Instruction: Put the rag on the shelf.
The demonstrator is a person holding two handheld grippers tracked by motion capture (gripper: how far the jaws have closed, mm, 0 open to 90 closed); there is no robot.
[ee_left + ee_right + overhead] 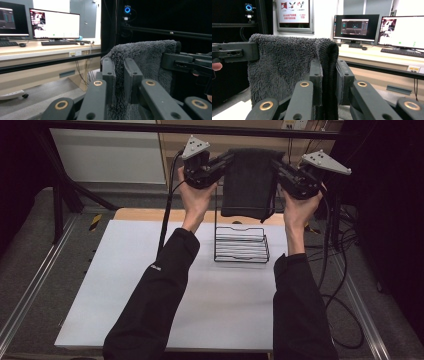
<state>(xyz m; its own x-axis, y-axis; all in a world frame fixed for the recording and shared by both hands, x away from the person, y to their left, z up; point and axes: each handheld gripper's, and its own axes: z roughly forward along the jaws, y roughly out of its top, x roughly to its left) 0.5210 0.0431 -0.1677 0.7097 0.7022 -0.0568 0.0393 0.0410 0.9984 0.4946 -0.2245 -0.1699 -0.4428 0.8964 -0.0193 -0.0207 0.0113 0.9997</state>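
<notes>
Towel (248,182) hangs stretched between your fingers, the left gripper (222,164) and right gripper (280,170) each clamped on a top corner, presumably so it drapes flat above the wire rack (241,245) below them.

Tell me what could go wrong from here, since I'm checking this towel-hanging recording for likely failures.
1. The dark grey fluffy towel is held only at its upper corners by the left gripper and right gripper; thick pile could slip from either pair of jaws.
2. Its hanging lower edge sits close to the top bar of the black wire rack, so it might snag or tip that light frame.
</notes>
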